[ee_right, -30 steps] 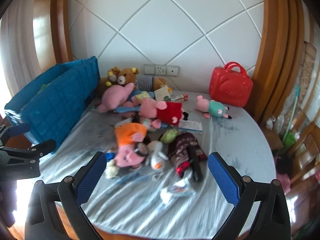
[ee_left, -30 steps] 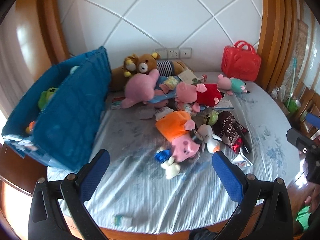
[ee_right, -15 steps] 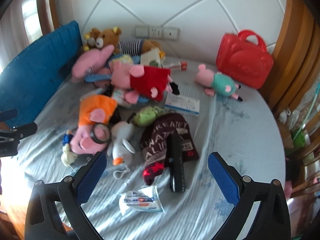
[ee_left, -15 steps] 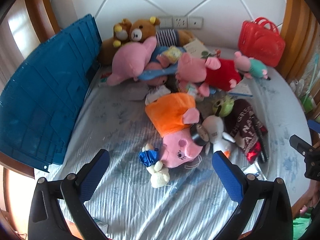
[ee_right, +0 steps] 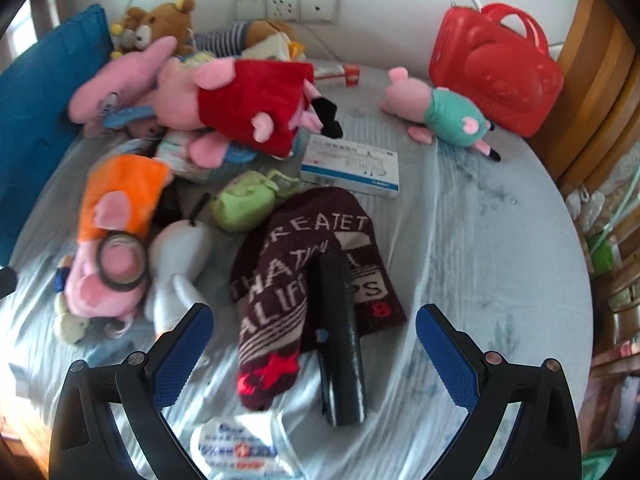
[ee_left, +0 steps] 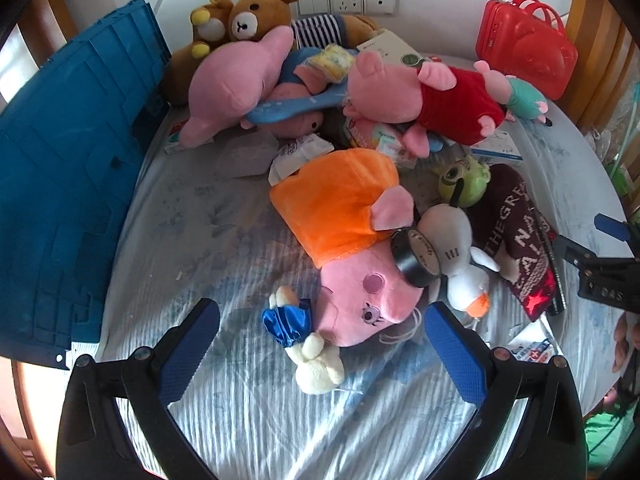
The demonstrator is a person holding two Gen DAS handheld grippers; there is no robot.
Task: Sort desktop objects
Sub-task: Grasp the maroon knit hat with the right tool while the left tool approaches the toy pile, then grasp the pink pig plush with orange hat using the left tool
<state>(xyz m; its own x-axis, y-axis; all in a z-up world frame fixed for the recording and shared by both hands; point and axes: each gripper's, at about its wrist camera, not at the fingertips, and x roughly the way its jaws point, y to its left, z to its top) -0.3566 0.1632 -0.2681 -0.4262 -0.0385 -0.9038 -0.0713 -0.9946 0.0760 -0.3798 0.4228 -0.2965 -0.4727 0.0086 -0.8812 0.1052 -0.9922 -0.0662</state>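
Both grippers — left gripper (ee_left: 320, 344), right gripper (ee_right: 314, 342) — wide, empty; maroon knit hat (ee_right: 316, 264) lettered "THE GREATET".

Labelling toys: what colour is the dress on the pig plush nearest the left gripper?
Orange; clearest in the left wrist view.

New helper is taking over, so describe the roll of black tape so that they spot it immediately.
Start at the blue crate on the left, then move right to the pig plush in the orange dress. The black tape roll rests on its pink head, beside the white duck plush: the only hard ring there.
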